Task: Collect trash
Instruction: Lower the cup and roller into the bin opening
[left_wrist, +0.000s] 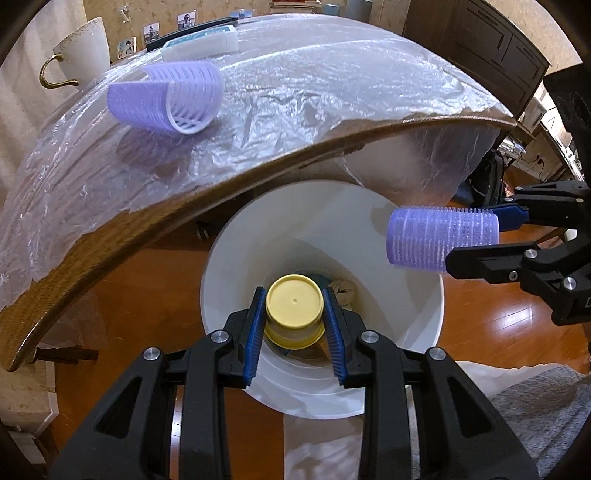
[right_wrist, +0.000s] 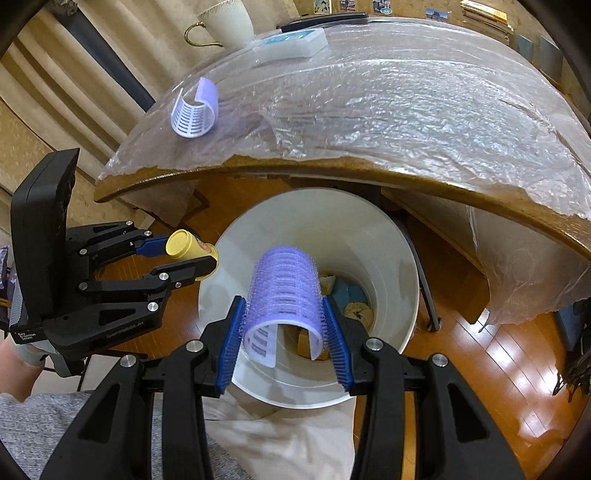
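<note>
My left gripper (left_wrist: 294, 314) is shut on a small yellow cup (left_wrist: 294, 306) and holds it over the open white bin (left_wrist: 236, 243) on the floor. It also shows in the right wrist view (right_wrist: 181, 254) with the yellow cup (right_wrist: 184, 245). My right gripper (right_wrist: 283, 321) is shut on a purple hair roller (right_wrist: 282, 291) above the white bin (right_wrist: 391, 236). The right gripper also shows in the left wrist view (left_wrist: 476, 236) with the roller (left_wrist: 441, 238). A second purple roller (left_wrist: 166, 96) lies on the plastic-covered table; it also shows in the right wrist view (right_wrist: 194, 110).
The wooden table (left_wrist: 221, 184) curves over the bin, its top under clear plastic film (left_wrist: 332, 85). A white box (left_wrist: 201, 44) and a white mug (left_wrist: 81, 51) stand at the far side. Trash lies in the bin's bottom (right_wrist: 354, 306). Wood floor (right_wrist: 498, 369) surrounds the bin.
</note>
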